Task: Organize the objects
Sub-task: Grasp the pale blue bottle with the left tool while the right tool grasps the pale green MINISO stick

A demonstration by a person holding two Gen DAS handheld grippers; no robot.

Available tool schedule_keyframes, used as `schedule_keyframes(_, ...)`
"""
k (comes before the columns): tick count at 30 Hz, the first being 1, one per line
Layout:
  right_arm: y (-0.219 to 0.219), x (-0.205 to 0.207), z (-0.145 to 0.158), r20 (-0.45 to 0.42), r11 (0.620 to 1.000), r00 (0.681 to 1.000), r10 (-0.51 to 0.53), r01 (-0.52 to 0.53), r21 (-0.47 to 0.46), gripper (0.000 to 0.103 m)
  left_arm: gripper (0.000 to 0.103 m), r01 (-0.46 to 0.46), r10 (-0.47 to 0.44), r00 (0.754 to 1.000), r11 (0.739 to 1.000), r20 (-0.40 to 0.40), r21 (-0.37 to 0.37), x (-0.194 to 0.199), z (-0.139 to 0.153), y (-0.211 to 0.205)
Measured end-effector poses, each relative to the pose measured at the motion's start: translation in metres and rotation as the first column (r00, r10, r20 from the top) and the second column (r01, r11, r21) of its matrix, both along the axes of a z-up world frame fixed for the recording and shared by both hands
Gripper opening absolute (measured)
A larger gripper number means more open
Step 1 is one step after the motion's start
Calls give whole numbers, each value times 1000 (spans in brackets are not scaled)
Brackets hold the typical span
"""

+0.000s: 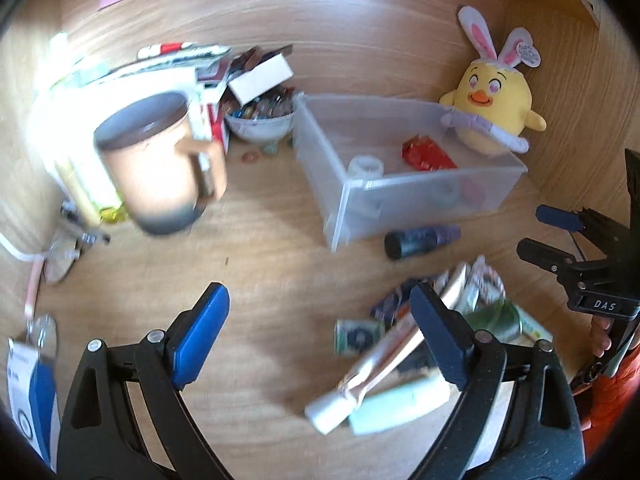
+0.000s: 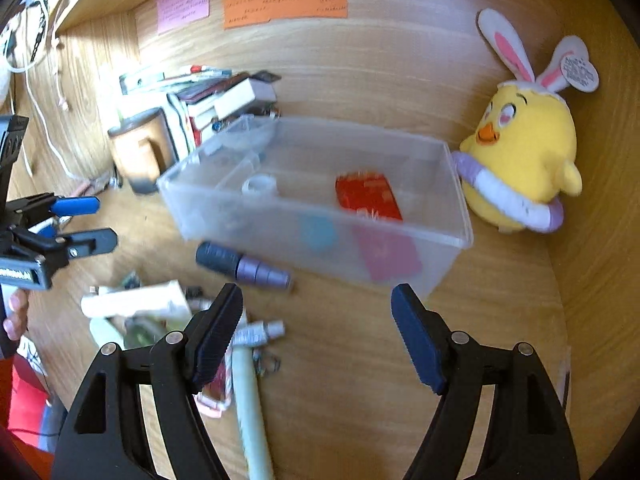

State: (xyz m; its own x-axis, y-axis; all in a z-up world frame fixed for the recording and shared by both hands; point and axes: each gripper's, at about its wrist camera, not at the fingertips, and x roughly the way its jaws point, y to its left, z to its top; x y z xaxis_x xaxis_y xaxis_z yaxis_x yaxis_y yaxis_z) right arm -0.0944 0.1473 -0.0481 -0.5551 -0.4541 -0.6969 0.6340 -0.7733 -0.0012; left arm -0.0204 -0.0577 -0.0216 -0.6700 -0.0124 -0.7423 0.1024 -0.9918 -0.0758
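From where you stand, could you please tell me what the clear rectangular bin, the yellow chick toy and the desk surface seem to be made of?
The clear rectangular bin looks like frosted translucent plastic: its contents show blurred through the wall. The yellow chick toy seems to be soft plush fabric, matte and fuzzy, with felt-like bunny ears. The desk surface shows light wood grain, possibly laminate; the pictures cannot settle which.

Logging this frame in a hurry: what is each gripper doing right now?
Left gripper: open, nothing between its fingers.
Right gripper: open, holding nothing.
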Motion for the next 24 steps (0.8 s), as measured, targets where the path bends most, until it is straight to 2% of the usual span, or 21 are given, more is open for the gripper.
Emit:
schedule_keyframes(5,11,14,-16,69,1000,998,-8,10,-26,74,92,-12,12,999,1000,33,6,22,-10,5)
schedule_keyframes(8,18,19,-23,120,999,993,-11,17,-48,74,82,-3,3,999,1000,38,1,34,-13,12)
schedule_keyframes(10,22,22,-29,152,998,988,-9,19,-65,74,75,24,-25,999,999,39,24,41,-14,17)
schedule_keyframes(13,24,25,-34,165,998,986,-19,29,-60,74,68,77,-79,996,996,39,42,47,-17,27)
schedule_keyframes(18,23,30,-41,171,998,985,-20,29,-51,73,57,164,-165,984,986,67,25,50,-27,52)
schedule_keyframes(24,21,34,-43,189,997,982,21,-6,-82,57,54,204,-201,976,979,88,-24,39,-35,64)
